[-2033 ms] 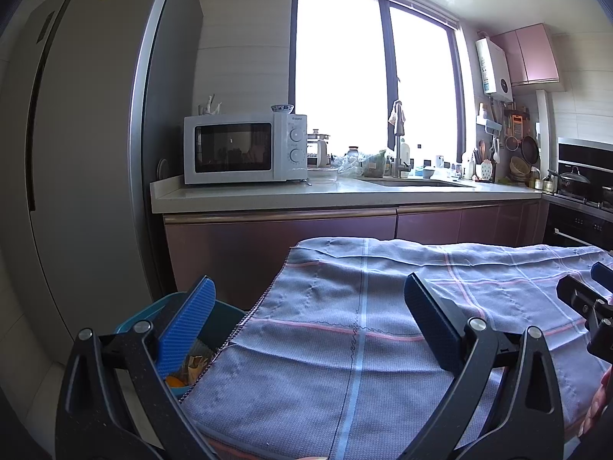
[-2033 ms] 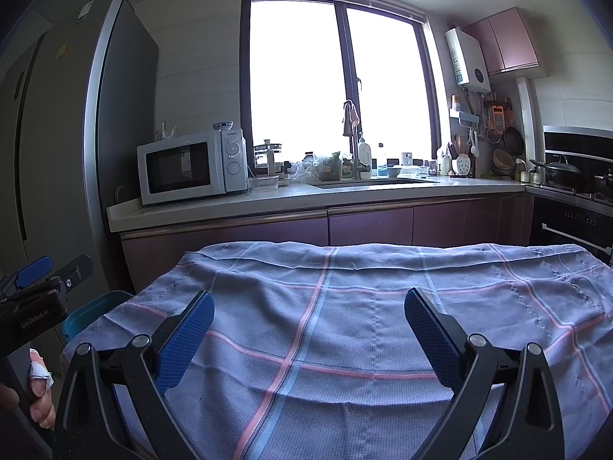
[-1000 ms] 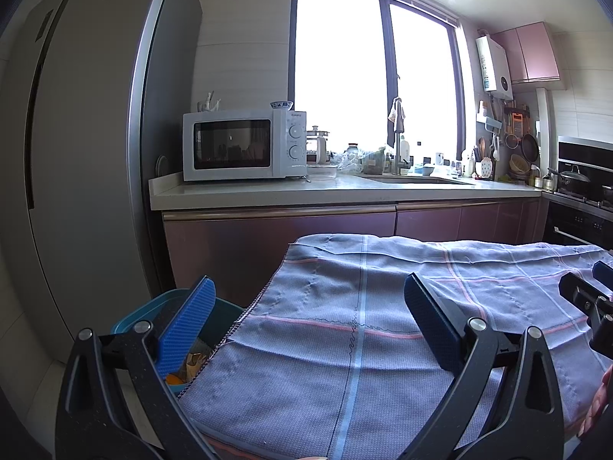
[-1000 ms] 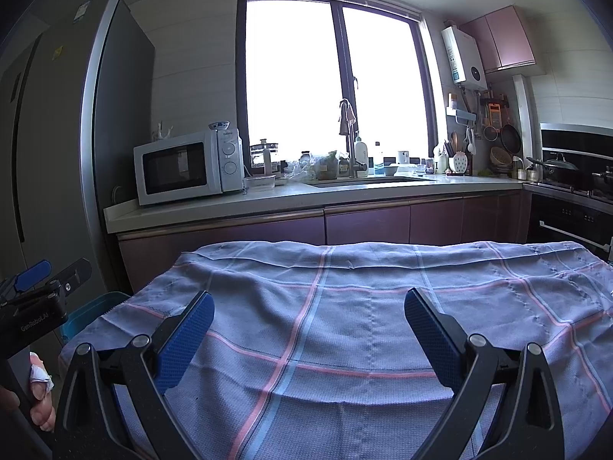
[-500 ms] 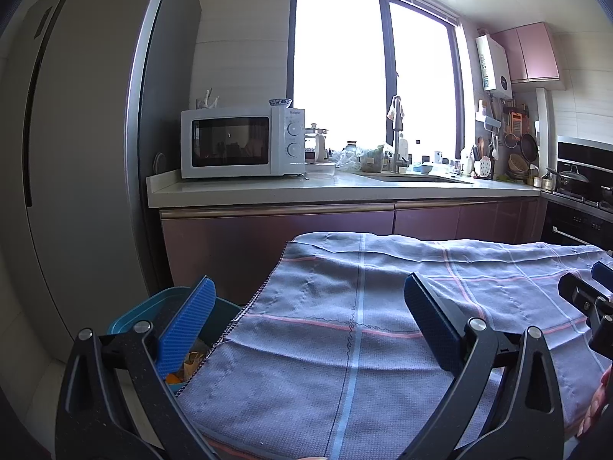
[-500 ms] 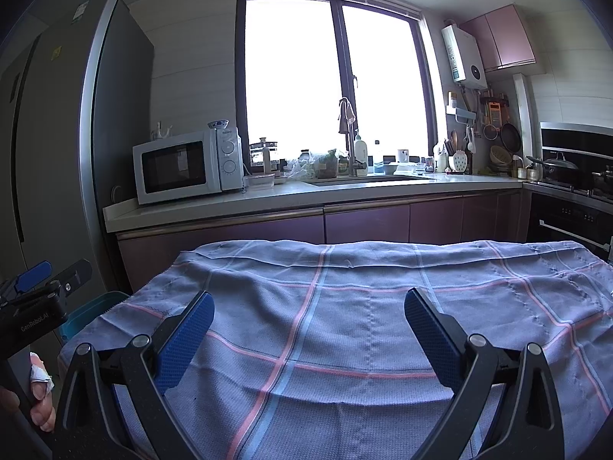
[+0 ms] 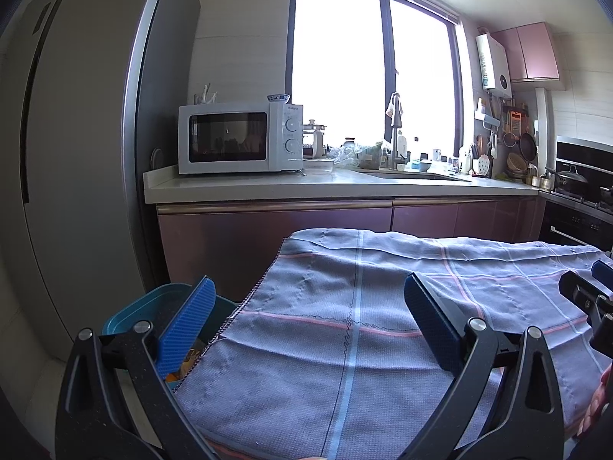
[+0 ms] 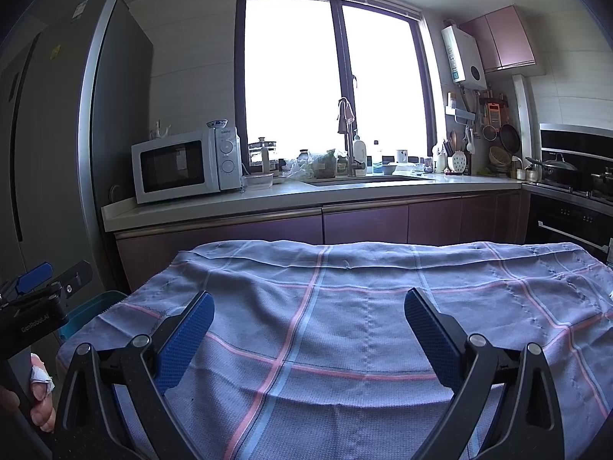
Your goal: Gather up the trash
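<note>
Trash shows only inside the teal bin (image 7: 126, 318) at the far left, below the checked tablecloth's (image 7: 383, 329) edge, just beyond the left gripper (image 7: 306, 318), the nearer one; the right gripper (image 8: 308, 329) hovers over bare cloth, both spread wide and empty.

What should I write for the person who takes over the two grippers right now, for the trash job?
Left gripper: open, holds nothing, above the left part of the cloth.
Right gripper: open, holds nothing, above the middle of the cloth.
Bin: teal, on the floor by the table's left edge; some scraps show inside.
Done: no trash can be seen on the cloth.
Left: look at areas outside both views for more trash; nothing is gripped yet.
</note>
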Tool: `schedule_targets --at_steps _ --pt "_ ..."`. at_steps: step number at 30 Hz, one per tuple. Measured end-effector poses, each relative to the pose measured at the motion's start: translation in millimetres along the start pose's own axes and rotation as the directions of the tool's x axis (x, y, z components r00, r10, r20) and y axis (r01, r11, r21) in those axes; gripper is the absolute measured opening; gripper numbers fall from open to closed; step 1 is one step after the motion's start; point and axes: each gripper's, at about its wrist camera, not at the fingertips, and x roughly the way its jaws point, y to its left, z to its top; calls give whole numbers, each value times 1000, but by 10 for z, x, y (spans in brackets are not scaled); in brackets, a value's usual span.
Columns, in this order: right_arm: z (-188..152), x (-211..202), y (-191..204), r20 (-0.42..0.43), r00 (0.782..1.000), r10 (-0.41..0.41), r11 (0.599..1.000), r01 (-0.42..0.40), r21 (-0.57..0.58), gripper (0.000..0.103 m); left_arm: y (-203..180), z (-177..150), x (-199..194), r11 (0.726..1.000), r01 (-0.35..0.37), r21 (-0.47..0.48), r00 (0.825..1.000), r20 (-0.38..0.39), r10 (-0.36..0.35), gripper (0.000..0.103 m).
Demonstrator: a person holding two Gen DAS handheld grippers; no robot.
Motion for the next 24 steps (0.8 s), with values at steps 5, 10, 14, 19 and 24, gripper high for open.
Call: schedule_targets --at_steps 5,10,14,19,24 --pt "0 -1 0 1 1000 0 1000 0 1 96 4 3 -1 1000 0 -2 1000 -4 0 97" --pt "5 0 3 -2 1000 1 1000 -1 1 96 -9 -10 -7 1000 1 -5 1000 -10 -1 97" --pt "2 -5 5 -2 1000 1 1000 -1 2 96 4 -4 -1 1000 2 -10 1000 -13 -2 97" --pt "1 -4 4 -2 1000 1 1000 -1 3 96 8 3 -4 1000 1 -8 1000 -16 -1 97" --pt "0 -4 0 -5 1000 3 1000 -3 3 96 6 21 -10 1000 -4 -1 1000 -11 4 97"
